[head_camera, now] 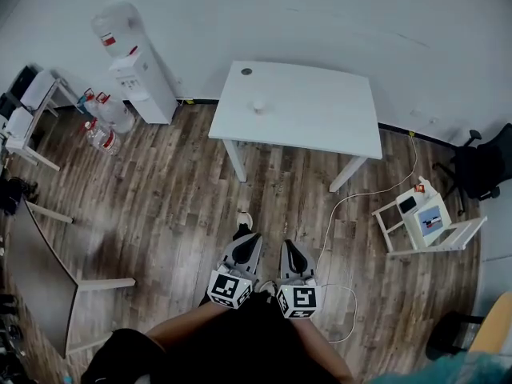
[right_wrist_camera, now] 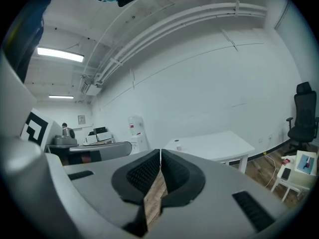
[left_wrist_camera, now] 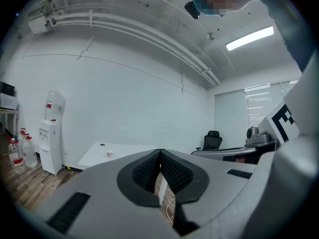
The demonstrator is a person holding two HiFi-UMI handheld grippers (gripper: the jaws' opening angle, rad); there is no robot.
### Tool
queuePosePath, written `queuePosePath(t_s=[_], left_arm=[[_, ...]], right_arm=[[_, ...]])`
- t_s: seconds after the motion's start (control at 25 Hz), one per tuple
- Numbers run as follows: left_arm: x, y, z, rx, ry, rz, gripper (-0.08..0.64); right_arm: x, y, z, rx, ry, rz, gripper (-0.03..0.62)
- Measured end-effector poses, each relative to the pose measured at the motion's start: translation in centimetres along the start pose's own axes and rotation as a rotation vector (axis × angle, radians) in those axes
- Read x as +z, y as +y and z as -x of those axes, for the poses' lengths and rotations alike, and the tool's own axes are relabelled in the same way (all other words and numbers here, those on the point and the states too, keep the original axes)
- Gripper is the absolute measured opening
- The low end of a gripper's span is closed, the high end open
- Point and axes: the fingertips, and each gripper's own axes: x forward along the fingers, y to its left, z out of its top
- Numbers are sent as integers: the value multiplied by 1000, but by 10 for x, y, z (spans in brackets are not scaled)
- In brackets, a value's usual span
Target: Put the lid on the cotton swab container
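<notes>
A small white cotton swab container (head_camera: 258,105) stands on the white table (head_camera: 320,126) across the room, with a small dark round lid (head_camera: 246,72) lying near the table's far left corner. In the left gripper view the container (left_wrist_camera: 109,154) and the lid (left_wrist_camera: 102,145) are tiny and far off; the right gripper view shows the container (right_wrist_camera: 178,147) too. My left gripper (head_camera: 249,240) and right gripper (head_camera: 290,247) hang side by side over the wood floor, well short of the table. Both are shut with nothing between their pads (left_wrist_camera: 149,171) (right_wrist_camera: 174,171).
A water dispenser (head_camera: 136,66) and spare water bottles (head_camera: 108,122) stand left of the table. At the right are a small white stand (head_camera: 428,222) with items, a black office chair (head_camera: 480,166) and a cable (head_camera: 344,210) on the floor. A desk edge (head_camera: 48,286) lies left.
</notes>
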Motion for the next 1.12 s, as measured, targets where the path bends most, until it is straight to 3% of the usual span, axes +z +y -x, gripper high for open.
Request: queuePosePath(t_s=[0.4, 0.84, 1.12], left_arm=[[6, 46, -89, -61, 6, 41, 12], [49, 198, -186, -47, -5, 54, 12], [63, 262, -226, -66, -27, 86, 12]], right_arm=[[3, -48, -87, -71, 93, 66, 32], [59, -57, -276, -60, 89, 113, 32], [76, -55, -349, -86, 111, 152, 32]])
